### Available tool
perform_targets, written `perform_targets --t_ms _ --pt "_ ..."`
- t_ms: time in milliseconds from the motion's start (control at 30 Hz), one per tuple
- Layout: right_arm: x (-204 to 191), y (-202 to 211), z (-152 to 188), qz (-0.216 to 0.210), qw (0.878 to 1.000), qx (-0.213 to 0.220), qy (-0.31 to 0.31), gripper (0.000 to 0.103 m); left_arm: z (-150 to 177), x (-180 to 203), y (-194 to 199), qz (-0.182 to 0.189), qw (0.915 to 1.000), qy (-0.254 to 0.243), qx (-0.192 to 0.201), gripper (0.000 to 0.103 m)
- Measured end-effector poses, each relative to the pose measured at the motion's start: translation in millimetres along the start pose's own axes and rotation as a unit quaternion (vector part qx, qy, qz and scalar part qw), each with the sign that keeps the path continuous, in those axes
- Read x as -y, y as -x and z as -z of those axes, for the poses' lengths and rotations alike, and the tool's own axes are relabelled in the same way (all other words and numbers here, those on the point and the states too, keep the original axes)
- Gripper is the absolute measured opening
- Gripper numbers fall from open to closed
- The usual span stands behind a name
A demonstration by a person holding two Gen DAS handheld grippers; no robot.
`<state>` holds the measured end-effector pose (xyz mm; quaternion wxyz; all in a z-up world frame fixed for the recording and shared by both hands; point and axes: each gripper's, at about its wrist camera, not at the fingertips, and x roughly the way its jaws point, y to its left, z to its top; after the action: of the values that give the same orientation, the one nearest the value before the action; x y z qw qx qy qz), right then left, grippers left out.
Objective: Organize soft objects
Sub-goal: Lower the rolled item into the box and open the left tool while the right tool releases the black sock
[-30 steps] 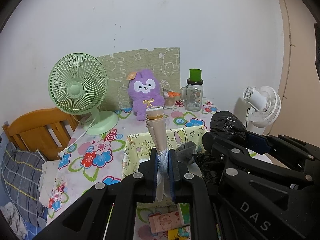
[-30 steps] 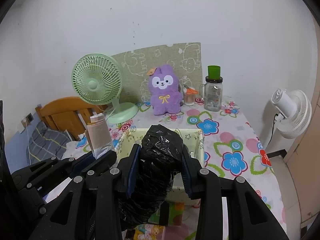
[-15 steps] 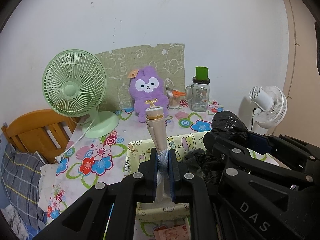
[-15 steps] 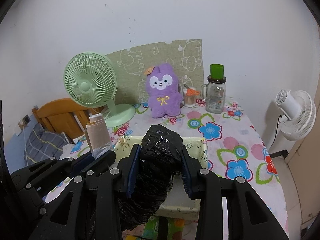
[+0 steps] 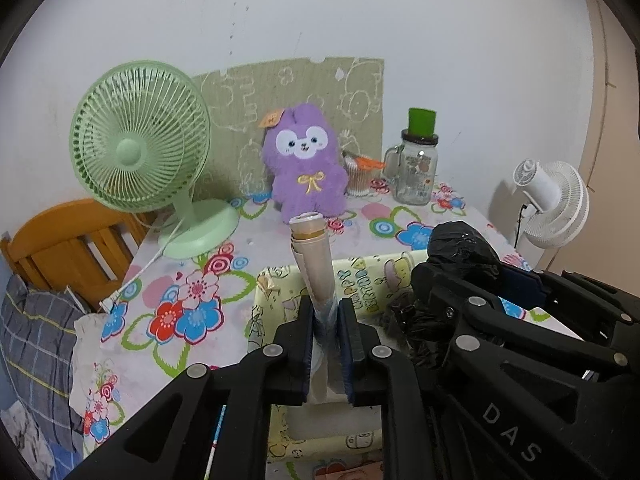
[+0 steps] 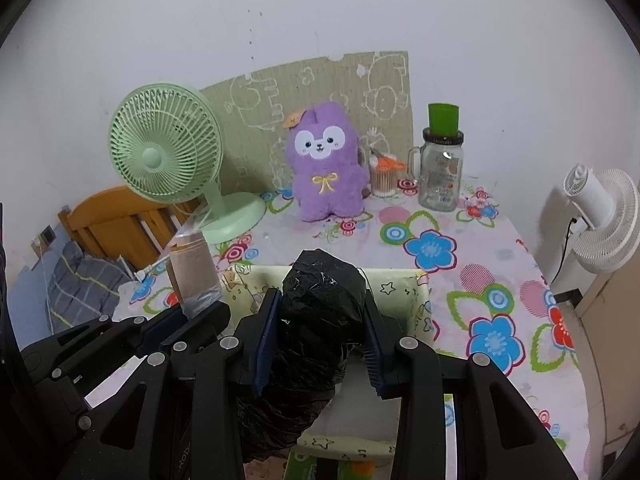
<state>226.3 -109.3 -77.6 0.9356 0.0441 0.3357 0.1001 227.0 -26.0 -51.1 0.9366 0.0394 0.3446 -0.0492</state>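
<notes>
Left wrist view: your left gripper (image 5: 325, 322) pinches the lower, clear-wrapped end of a beige roll (image 5: 314, 258), which stands up and leans slightly away from you. Its jaws have just been easing apart a little, yet the pads are on the roll at both sides. The roll hangs over the near-left part of the yellow storage box (image 5: 360, 284) — a fabric bin printed with cartoon figures, sitting on the flowered tablecloth (image 5: 172, 304). To the right, your right gripper (image 5: 472, 280) carries a black bag bundle (image 5: 460, 246) above the same box. Behind, near the wall: green desk fan (image 5: 140, 140), purple plush (image 5: 305, 160), glass mug jar (image 5: 416, 172) with a green cap. A white fan (image 5: 556, 204) stands off the table's right edge; a wooden chair (image 5: 60, 240) sits at left.

Right wrist view: your right gripper (image 6: 320, 332) is clamped on the black bag bundle (image 6: 320, 300), blue pads pressing into its crinkled sides. The bundle sits above the open yellow storage box (image 6: 416, 300), its lower end hanging toward you. At left, the left gripper (image 6: 188, 316) holds the beige roll (image 6: 192, 268) upright just beside the box's left wall. Purple plush (image 6: 326, 164) and green desk fan (image 6: 166, 156) stand well beyond the box.
</notes>
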Motion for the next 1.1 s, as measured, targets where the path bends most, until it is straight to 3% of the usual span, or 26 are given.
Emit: perform_targets --t_ms 133,300,400,467,567,867,1100 --pt "0 -12 3 -0.004 1.000 -0.013 -0.002 0.041 5 0 -8 -0.009 0.9999 -0.005 -0.009 0.031" --pt "-2 -25 6 -0.008 1.000 -0.025 -0.005 0.042 9 2 -14 -0.018 0.9996 -0.013 -0.019 0.063" --pt "-3 -31 8 -0.002 1.000 -0.027 -0.003 0.050 10 2 -18 -0.018 0.9994 -0.016 -0.023 0.069" --pt "-3 -35 9 0.000 1.000 -0.032 -0.001 0.064 11 1 -21 -0.019 0.9993 -0.018 -0.028 0.073" --pt "0 -37 11 0.004 1.000 -0.030 -0.004 0.074 12 1 -25 -0.015 0.9991 -0.017 -0.035 0.076" --pt "7 -38 18 0.017 0.998 -0.051 -0.012 0.081 18 5 -21 -0.006 0.9991 -0.015 -0.039 0.088" --pt "9 -26 23 0.022 0.998 -0.048 -0.015 0.083 20 5 -10 -0.003 0.9993 -0.009 -0.035 0.092"
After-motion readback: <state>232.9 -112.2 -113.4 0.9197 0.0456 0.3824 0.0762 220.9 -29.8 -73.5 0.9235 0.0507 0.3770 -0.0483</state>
